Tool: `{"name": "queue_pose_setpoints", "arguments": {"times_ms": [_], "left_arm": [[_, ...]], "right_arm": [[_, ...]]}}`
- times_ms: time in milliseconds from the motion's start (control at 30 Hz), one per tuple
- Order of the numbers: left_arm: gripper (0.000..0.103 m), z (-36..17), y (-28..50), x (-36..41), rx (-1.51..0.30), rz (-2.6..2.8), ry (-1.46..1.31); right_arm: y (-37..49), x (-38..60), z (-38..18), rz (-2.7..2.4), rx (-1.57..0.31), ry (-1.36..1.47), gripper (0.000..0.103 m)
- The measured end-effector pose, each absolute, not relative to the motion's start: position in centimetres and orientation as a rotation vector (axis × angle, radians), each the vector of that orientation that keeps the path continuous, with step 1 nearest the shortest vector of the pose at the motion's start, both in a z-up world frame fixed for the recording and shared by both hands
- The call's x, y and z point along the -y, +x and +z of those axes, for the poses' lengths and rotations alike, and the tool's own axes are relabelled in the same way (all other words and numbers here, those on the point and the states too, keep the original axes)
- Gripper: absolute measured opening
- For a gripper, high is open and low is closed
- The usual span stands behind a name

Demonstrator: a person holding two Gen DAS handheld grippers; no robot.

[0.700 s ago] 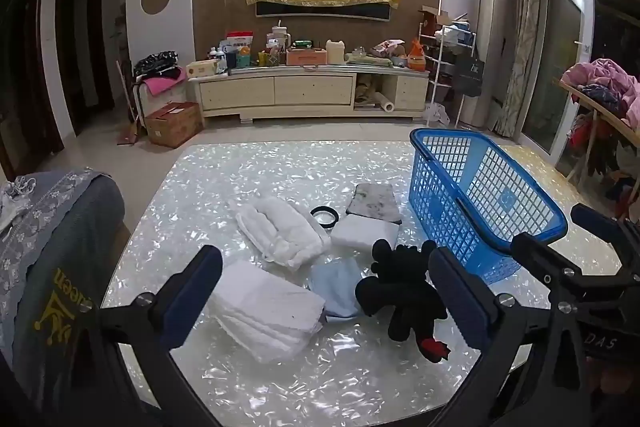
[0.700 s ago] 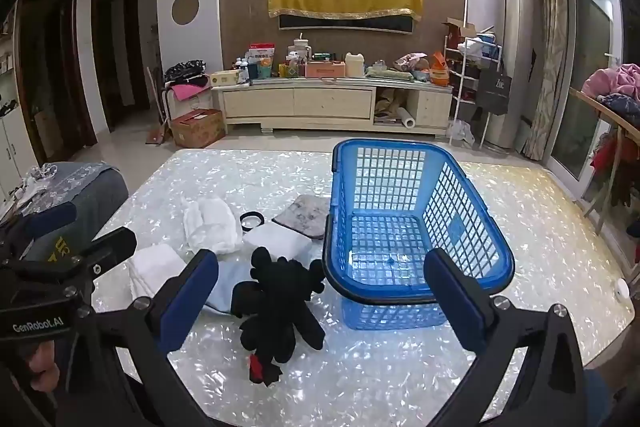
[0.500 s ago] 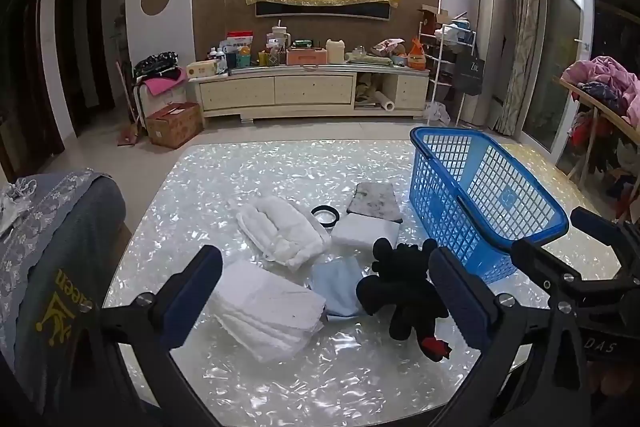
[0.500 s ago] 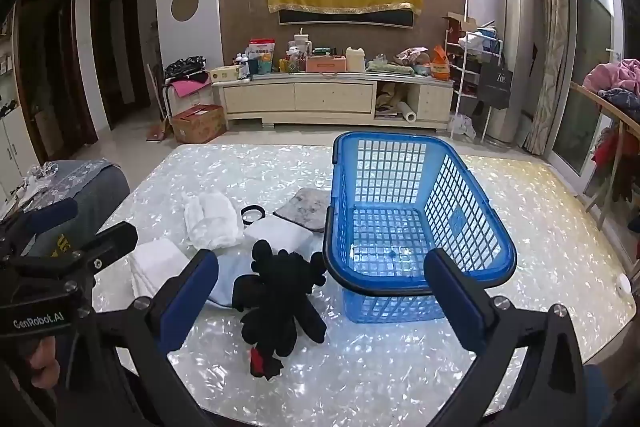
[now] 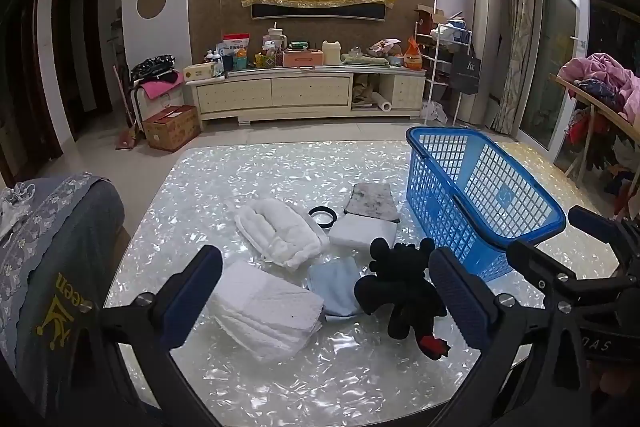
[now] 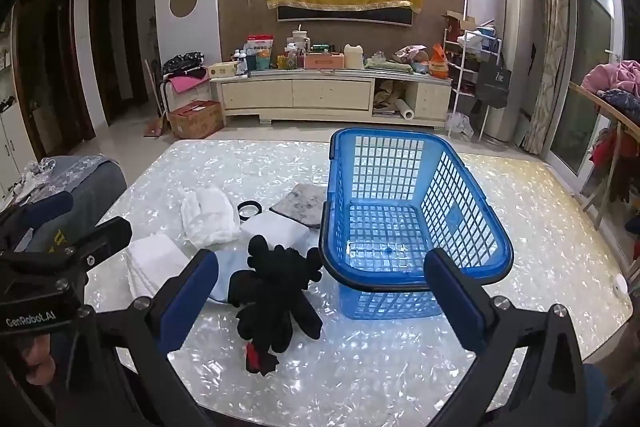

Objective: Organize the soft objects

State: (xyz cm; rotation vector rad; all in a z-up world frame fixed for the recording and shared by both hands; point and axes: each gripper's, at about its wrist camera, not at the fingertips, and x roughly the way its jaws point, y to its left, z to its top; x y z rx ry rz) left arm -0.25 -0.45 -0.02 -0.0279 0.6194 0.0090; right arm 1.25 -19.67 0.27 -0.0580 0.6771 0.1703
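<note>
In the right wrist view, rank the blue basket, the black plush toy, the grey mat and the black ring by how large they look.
1. Blue basket, by far the largest.
2. Black plush toy, though it lies nearer the camera, which flatters it.
3. Grey mat, partly hidden behind the basket, so its rank against the toy is unsure.
4. Black ring, smallest.

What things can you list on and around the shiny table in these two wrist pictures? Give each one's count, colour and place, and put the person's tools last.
plastic lattice basket: one, blue, right half of the pearly white table, empty.
plush toy: one, black with a red tip, near the table's front, left of the basket.
folded quilted cloth: one, white, front left.
puffy rolled cloth: one, white, behind the quilted cloth.
small soft cloth: one, pale blue, left of the toy.
flat pad: one, white, behind the toy.
mottled mat: one, grey, behind the pad.
ring: one, black, beside the mat.
left gripper: black and blue, open, empty.
right gripper: same, open, empty.
</note>
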Motion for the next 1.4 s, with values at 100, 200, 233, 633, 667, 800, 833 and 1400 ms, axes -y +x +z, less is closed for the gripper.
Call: {"name": "queue_pose_setpoints", "arguments": {"times_ms": [100,200,233,633,667,800,833,1400], "left_arm": [[0.103,0.03,-0.28,0.45,-0.622,0.007,-0.03],[0.103,-0.01,-0.17,0.49,-0.624,0.008,-0.026],[0.103,0.04,-0.21,0.51,-0.622,0.007,-0.024],[0.103,0.1,-0.21,0.58,-0.628,-0.007,-0.023],[0.103,0.05,-0.22,0.59,-0.628,-0.006,-0.021],[0.103,0.05,-0.27,0.61,-0.628,-0.005,-0.021],[0.103,0.05,-0.25,0.62,-0.629,-0.004,-0.02],[0.103,-0.04,-0.35,0.8,-0.631,-0.009,-0.02]], "right_arm": [[1.31,19.69,0.25,0.17,-0.678,-0.059,0.103],[1.33,19.71,0.32,0.168,-0.676,-0.062,0.103],[1.35,19.75,0.32,0.168,-0.678,-0.062,0.103],[1.27,19.7,0.3,0.172,-0.678,-0.06,0.103],[1.3,19.68,0.3,0.174,-0.679,-0.059,0.103],[1.27,19.63,0.3,0.177,-0.68,-0.06,0.103],[1.27,19.63,0.32,0.176,-0.679,-0.06,0.103],[1.09,19.81,0.34,0.179,-0.686,-0.06,0.103]]}}
